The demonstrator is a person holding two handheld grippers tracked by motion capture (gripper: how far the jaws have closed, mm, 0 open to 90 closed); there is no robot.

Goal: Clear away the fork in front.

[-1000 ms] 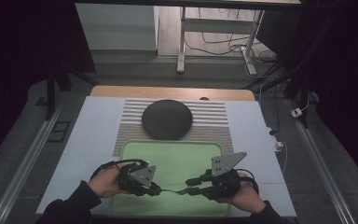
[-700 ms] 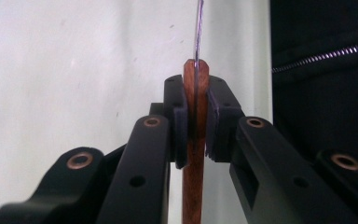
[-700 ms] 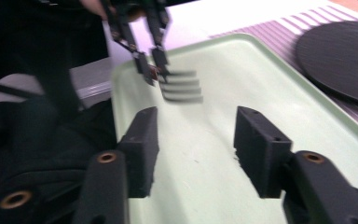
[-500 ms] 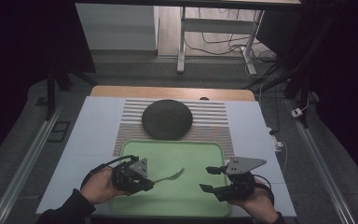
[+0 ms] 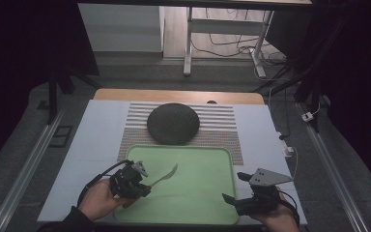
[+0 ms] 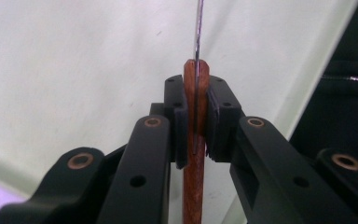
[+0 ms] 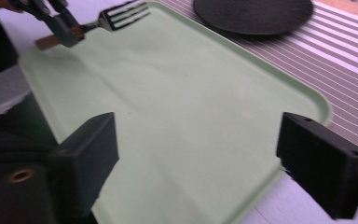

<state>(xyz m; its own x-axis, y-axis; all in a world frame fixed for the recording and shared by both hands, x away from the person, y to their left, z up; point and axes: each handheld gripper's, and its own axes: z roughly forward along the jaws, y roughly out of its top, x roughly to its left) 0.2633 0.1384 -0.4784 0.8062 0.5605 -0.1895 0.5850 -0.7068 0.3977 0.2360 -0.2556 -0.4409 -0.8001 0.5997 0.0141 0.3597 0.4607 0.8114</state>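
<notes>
Left gripper view: left gripper (image 6: 196, 121) jaws clenched on fork (image 6: 196, 154) by its wooden handle, tines past jaws over tray (image 5: 207, 193). Right gripper (image 5: 235, 187) jaws just opened, empty. Fork prob. light, stiff; metal neck slippery, so grip wood.

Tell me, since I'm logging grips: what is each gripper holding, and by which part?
The left gripper clamps the fork by its wooden handle, tines over the green tray. The right gripper, whose jaws have just been opening, holds nothing.

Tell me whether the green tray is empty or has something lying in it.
Empty. The green tray shows bare in the high view; the fork is held above it in the left gripper.
</notes>
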